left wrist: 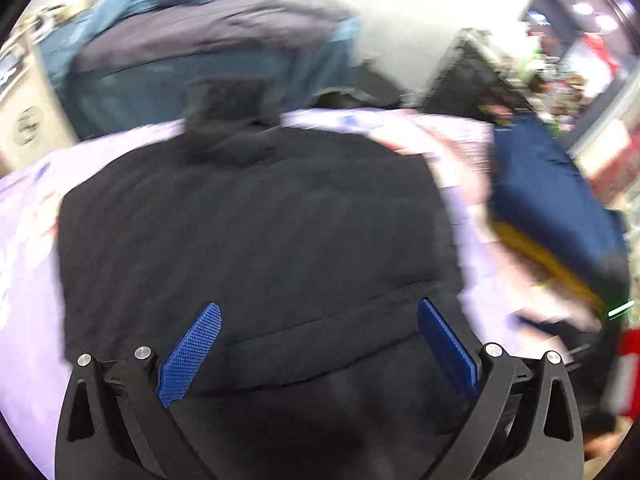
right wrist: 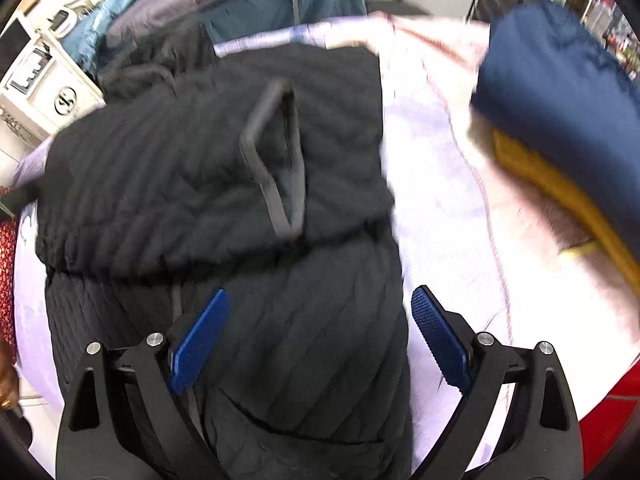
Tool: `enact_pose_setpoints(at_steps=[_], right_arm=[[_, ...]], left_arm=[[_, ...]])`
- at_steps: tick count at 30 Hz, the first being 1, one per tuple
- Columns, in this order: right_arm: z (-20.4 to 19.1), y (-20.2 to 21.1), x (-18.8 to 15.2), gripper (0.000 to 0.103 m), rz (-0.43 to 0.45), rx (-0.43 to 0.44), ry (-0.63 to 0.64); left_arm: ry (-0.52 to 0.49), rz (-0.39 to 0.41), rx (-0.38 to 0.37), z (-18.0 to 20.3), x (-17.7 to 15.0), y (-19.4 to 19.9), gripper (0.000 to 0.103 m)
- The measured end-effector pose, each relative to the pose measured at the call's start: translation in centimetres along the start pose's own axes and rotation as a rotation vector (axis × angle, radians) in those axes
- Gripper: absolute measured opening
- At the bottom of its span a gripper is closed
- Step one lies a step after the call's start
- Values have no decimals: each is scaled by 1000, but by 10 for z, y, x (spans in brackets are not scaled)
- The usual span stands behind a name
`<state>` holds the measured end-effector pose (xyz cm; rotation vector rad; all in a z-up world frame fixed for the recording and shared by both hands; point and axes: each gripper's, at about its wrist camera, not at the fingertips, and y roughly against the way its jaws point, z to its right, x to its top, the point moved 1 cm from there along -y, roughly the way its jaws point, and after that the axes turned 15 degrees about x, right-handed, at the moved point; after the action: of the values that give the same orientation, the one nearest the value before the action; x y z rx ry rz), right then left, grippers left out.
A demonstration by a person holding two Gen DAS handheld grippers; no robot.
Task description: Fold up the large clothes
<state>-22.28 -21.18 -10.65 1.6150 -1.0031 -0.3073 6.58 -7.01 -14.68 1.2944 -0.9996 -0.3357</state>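
1. Left tool [left wrist: 318, 322] stood wide open, blue pads [left wrist: 192, 354] far apart, nothing gripped; it pointed steeply down over the black quilted jacket [left wrist: 256, 224].
2. In the left wrist view the jacket lay directly below & ahead of the tool, filling the gap btw the pads. A seam line ran across the fabric just ahead of the pads. Whether the pads touched the fabric couldn't be told; view was blurred.
3. Right tool [right wrist: 320, 316] was also wide open, holding nothing, pointing steeply down.
4. In the right wrist view the jacket [right wrist: 208, 160] sat under & ahead of the tool, mostly toward its left pad [right wrist: 198, 342]; the right pad [right wrist: 440, 340] hung past the jacket's right edge, over the pale sheet [right wrist: 440, 208].
5. Jacket was folded over on itself: an upper layer w/ a grey-edged opening [right wrist: 276, 160] lay across the lower part, fold edge running crosswise ahead of the tool.
6. Jacket rested on the pale lilac-white sheet, which showed on both sides of it.
7. Right of the jacket, well apart: a folded stack, navy item [right wrist: 560, 80] on top, mustard-yellow one [right wrist: 568, 200] below.
8. Beyond the jacket's far end: a heap of teal & grey bedding [right wrist: 256, 0].
9. Far left: a white appliance [right wrist: 52, 80].
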Motion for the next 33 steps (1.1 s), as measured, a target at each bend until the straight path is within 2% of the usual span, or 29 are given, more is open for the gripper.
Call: enact_pose_setpoints(at_steps=[2,4,6,9,13,15,18,21,27,33], right_arm=[[-15,10,11,91,51,22,57],[-37,14,22,91,70,47,142],[-60,6,31,91,45,81,229],[-89,-13,41,91,3,120,337],[-106,-52,45,91,-67,94,427],[-103,-75,47,91,-132,91,390],[-71,-114,53,92,-256,81,220],[-60,-125,58,92,-269,106,157],[-68,-146,62,97,-306,31,183],[-75,-160,67,98,-287,-15,182]], left_arm=[[29,-24,89,-28,-10,-11,96],[81,-44,123,-52,-14,-17,96],[123,-63,135,-69,-13,-20,96],[127,-115,156,-84,-12,-35,96],[117,-210,109,-88,-11,-59,96],[89,-243,122,-86,-11,-73,97],[75,-300,120,-86,-11,-92,97],[79,-327,123,-85,-9,-104,98],[80,-355,146,-83,-7,-124,98],[78,-352,185,-73,-5,-125,99]])
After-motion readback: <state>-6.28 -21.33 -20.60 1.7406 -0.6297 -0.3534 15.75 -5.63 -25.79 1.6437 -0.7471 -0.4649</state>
